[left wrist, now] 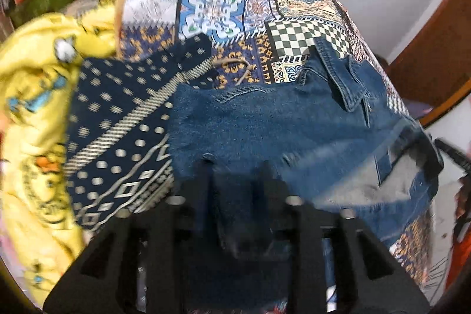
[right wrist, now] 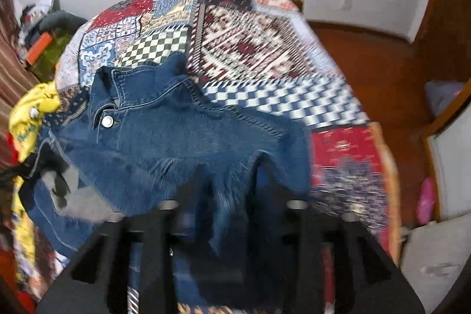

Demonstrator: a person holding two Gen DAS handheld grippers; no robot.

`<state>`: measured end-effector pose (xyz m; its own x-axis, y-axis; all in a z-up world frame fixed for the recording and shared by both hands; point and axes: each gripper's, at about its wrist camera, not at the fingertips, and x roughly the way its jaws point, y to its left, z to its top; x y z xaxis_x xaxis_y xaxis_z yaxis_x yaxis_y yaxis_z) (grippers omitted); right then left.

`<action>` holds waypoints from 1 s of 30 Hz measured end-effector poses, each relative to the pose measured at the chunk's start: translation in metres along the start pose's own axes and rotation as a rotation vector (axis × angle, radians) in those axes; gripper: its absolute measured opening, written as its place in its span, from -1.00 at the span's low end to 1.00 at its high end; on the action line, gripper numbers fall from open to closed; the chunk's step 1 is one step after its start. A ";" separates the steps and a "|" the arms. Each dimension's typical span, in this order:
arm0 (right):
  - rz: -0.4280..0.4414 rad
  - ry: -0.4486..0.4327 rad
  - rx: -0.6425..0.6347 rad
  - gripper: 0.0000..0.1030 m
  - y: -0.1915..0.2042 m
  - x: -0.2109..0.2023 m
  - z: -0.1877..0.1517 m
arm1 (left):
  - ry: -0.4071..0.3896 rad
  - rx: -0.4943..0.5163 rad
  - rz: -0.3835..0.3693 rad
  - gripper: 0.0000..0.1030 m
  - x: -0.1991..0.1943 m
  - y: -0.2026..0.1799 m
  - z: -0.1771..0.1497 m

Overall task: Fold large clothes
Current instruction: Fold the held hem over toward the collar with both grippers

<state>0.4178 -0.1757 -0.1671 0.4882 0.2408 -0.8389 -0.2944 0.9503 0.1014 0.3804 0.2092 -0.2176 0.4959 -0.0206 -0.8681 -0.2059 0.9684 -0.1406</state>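
Observation:
A blue denim jacket lies spread on a patchwork bed cover. In the right wrist view the jacket shows its collar and a metal button at the far left. My left gripper points down at the jacket's near edge. Its jaws stand apart, with loose denim between them and no pad pressing on it. My right gripper hangs over the jacket's other near corner, also parted, and a limp fold of denim lies between its fingers.
A crumpled yellow garment and a navy patterned cloth lie left of the jacket. The bed cover stretches bare beyond the jacket. Wooden floor and a white wall lie past the bed's right side. Clutter sits at the far left.

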 end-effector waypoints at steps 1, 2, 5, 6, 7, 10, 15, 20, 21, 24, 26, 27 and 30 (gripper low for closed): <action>-0.036 -0.043 -0.023 0.14 0.002 -0.015 -0.003 | -0.034 0.018 0.018 0.06 -0.012 -0.003 -0.002; -0.052 -0.082 -0.045 0.14 0.004 -0.024 -0.007 | -0.065 0.028 0.024 0.07 -0.021 -0.005 -0.004; -0.043 -0.123 -0.081 0.15 0.009 -0.051 -0.016 | -0.115 0.046 0.016 0.19 -0.048 -0.012 -0.012; -0.024 -0.134 -0.079 0.16 0.010 -0.061 -0.022 | -0.123 0.054 0.008 0.19 -0.054 -0.015 -0.015; -0.012 -0.142 -0.080 0.19 0.012 -0.066 -0.025 | -0.126 0.075 0.001 0.19 -0.060 -0.021 -0.020; 0.019 -0.159 -0.100 0.27 0.022 -0.079 -0.039 | -0.124 0.116 -0.020 0.27 -0.068 -0.035 -0.034; 0.065 -0.147 -0.133 0.29 0.043 -0.074 -0.066 | -0.083 0.151 -0.045 0.37 -0.056 -0.060 -0.063; 0.098 -0.078 -0.150 0.30 0.060 -0.049 -0.087 | -0.028 0.208 -0.025 0.37 -0.024 -0.081 -0.083; 0.095 -0.061 -0.153 0.30 0.064 -0.042 -0.091 | -0.027 0.213 -0.014 0.37 -0.018 -0.084 -0.085; 0.095 -0.013 -0.161 0.30 0.072 -0.019 -0.096 | -0.066 0.248 0.035 0.38 -0.007 -0.093 -0.087; 0.101 0.016 -0.161 0.30 0.076 -0.003 -0.096 | -0.079 0.256 0.045 0.38 0.000 -0.095 -0.083; 0.095 0.021 -0.165 0.30 0.077 0.003 -0.095 | -0.079 0.254 0.045 0.39 0.004 -0.096 -0.079; 0.087 0.010 -0.198 0.31 0.083 0.013 -0.090 | -0.096 0.248 0.054 0.41 0.015 -0.094 -0.065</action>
<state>0.3256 -0.1114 -0.2175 0.4461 0.3177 -0.8367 -0.4913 0.8684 0.0678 0.3528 0.1021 -0.2486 0.5697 0.0450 -0.8206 -0.0273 0.9990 0.0358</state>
